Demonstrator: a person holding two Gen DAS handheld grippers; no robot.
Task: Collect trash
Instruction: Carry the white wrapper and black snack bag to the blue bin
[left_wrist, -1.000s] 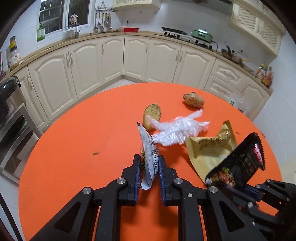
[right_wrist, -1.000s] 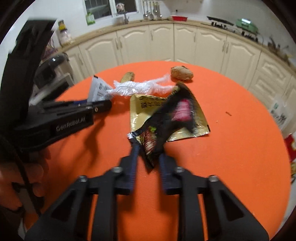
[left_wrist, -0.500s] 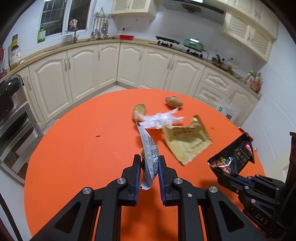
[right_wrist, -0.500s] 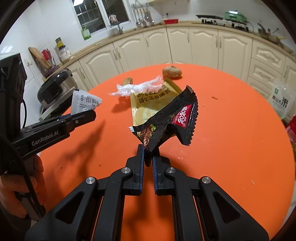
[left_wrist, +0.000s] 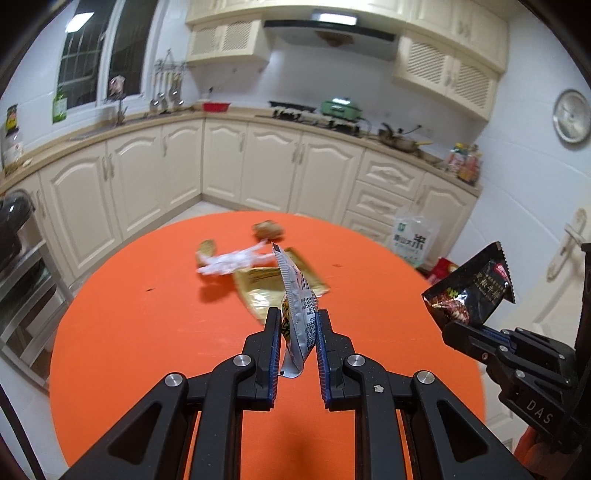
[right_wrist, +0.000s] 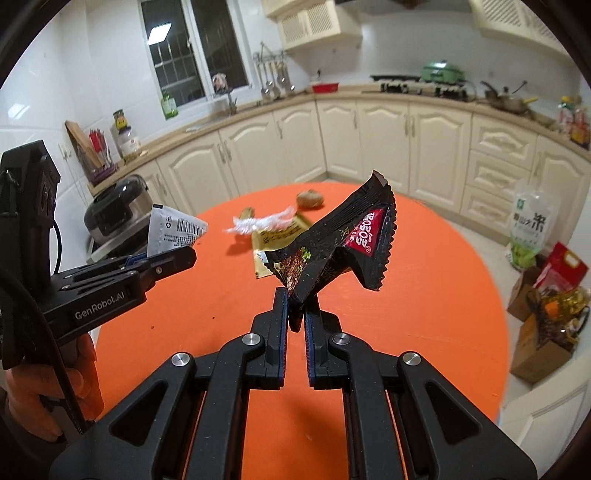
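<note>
Left wrist view: The left gripper is clamped on a silver sachet, which stands upright between the jaws, its lower end hanging below the pads. The sachet is held above the orange table, clear of the surface. At the far side of the table lie a gold wrapper, a crumpled clear plastic film and two brownish food scraps; these are blurred. At the right edge, the right gripper holds a black snack packet aloft.

Right wrist view: The right gripper is closed on the lower corner of the black snack packet, which fans upward and to the right, above the table. At left, the left gripper carries the silver sachet, tilted, well apart from the packet.

Handling: Both items appear to be empty film wrappers, so they should be very light, limp and slick. Grip a flat sealed edge or corner, deep between the pads; a shallow hold may slip. The clear film is likely softest; bunch it before lifting. The gold wrapper lies flat; take it at a raised edge. No bin is visible in either view.
</note>
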